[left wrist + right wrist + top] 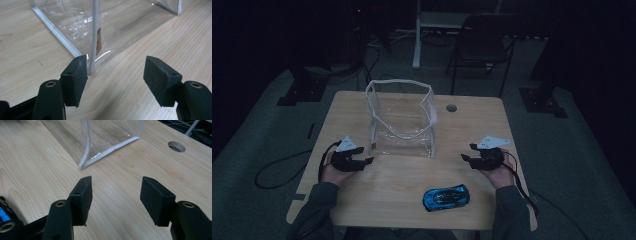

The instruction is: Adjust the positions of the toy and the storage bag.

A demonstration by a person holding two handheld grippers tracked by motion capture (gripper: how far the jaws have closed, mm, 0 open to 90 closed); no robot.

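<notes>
No text, brand, number or sign can be read anywhere. A small brown tag (pixel 99 41) inside the clear bag (pixel 117 22), upper middle of the left gripper view, looks blank.

Clear white-edged bag (pixel 401 120) stands open mid-table; blue toy car (pixel 446 197) near front edge.

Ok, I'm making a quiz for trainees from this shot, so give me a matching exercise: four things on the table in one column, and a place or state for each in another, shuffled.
Things:
1. clear plastic bag
2. blue toy car
3. left gripper
4. round hole

Places or states:
A. lies near the table's front edge, closer to the right gripper
B. open, fingers close to the bag's bottom corner
C. stands upright, mouth open, mid-table
D. in the tabletop, right of the bag, toward the far edge

Pairs: 1-C, 2-A, 3-B, 4-D
</notes>
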